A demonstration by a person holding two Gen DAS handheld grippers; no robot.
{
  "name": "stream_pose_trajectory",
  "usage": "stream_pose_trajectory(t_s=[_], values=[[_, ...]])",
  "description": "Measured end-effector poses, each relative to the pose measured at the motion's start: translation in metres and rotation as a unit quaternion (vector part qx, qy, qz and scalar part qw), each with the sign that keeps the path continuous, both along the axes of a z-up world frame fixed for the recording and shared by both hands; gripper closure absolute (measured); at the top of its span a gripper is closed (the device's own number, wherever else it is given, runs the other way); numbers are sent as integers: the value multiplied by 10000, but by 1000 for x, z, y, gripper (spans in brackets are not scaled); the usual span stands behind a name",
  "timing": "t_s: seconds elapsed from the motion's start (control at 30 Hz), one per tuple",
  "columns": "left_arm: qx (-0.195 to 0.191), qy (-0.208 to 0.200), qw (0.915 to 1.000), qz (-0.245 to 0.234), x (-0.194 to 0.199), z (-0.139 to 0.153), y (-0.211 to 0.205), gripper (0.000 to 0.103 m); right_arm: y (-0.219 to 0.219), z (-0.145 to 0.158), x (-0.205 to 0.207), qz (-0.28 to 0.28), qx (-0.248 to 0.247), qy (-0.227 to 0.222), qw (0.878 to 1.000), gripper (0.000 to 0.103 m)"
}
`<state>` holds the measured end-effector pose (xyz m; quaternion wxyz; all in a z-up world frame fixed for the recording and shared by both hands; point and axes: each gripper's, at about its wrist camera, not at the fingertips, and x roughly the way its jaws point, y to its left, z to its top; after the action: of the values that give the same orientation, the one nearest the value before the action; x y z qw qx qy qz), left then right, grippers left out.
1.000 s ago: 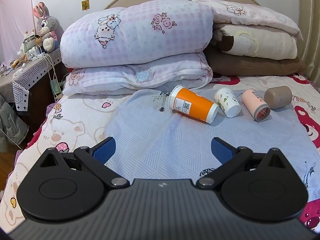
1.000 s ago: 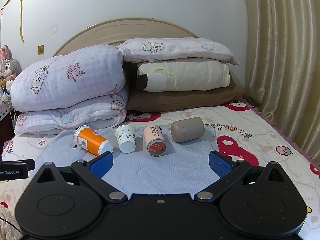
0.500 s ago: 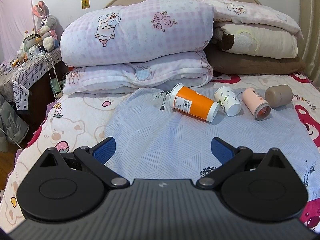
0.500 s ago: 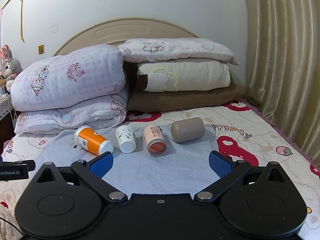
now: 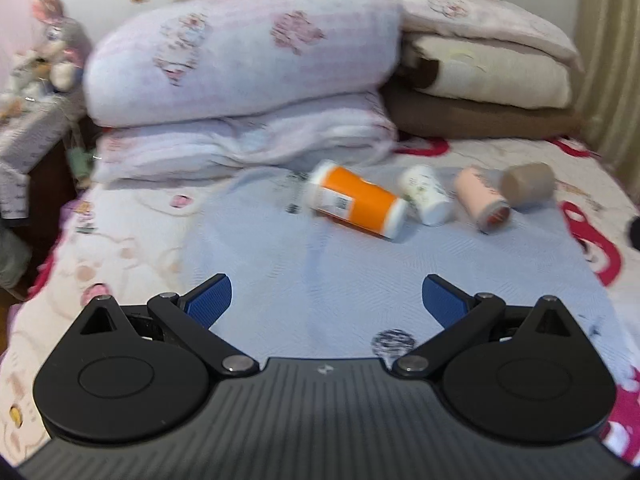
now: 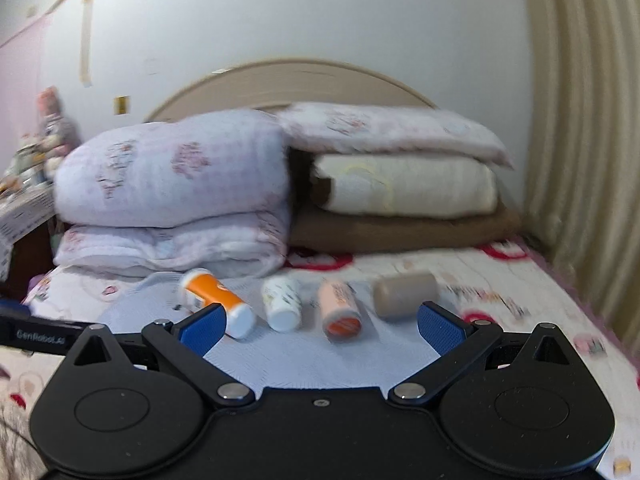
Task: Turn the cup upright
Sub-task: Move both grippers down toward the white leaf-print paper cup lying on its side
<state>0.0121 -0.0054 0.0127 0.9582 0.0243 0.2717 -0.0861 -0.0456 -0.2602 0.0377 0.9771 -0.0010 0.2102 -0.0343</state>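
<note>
Several cups lie on their sides in a row on a pale blue cloth (image 5: 320, 280) on the bed: an orange cup (image 5: 354, 200) (image 6: 218, 298), a small white printed cup (image 5: 426, 194) (image 6: 282, 302), a pink cup (image 5: 482, 200) (image 6: 340, 308) and a taupe cup (image 5: 528, 182) (image 6: 404, 292). My left gripper (image 5: 326, 300) is open and empty, short of the orange cup. My right gripper (image 6: 320, 326) is open and empty, low over the cloth, just short of the white and pink cups. Both views are blurred.
Folded quilts (image 5: 240, 80) and stacked pillows (image 5: 488, 72) fill the head of the bed behind the cups. A bedside table with a plush rabbit (image 5: 60, 40) stands left. A curtain (image 6: 580, 160) hangs on the right. The other gripper's edge (image 6: 36, 332) shows at the left.
Both grippers have moved forward toward the cups. The right one has dropped lower and closer to them. The cups have not moved.
</note>
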Motion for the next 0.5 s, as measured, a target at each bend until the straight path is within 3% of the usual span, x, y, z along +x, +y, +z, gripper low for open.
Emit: stream_pose_trajectory(t_s=[0.1, 0.23, 0.4, 0.5], values=[[-161, 158, 9997, -50, 20, 15, 4, 0, -4, 6, 19, 608, 232, 11, 9979, 0], [-538, 538, 9970, -107, 59, 31, 8, 0, -15, 19, 62, 1235, 915, 530, 9867, 0], [-884, 1304, 9868, -379, 121, 33, 0, 2, -5, 29, 112, 1846, 575, 1067, 9753, 0], [-812, 1421, 9851, -520, 150, 30, -20, 3, -1, 26, 138, 2049, 442, 1403, 9677, 3]])
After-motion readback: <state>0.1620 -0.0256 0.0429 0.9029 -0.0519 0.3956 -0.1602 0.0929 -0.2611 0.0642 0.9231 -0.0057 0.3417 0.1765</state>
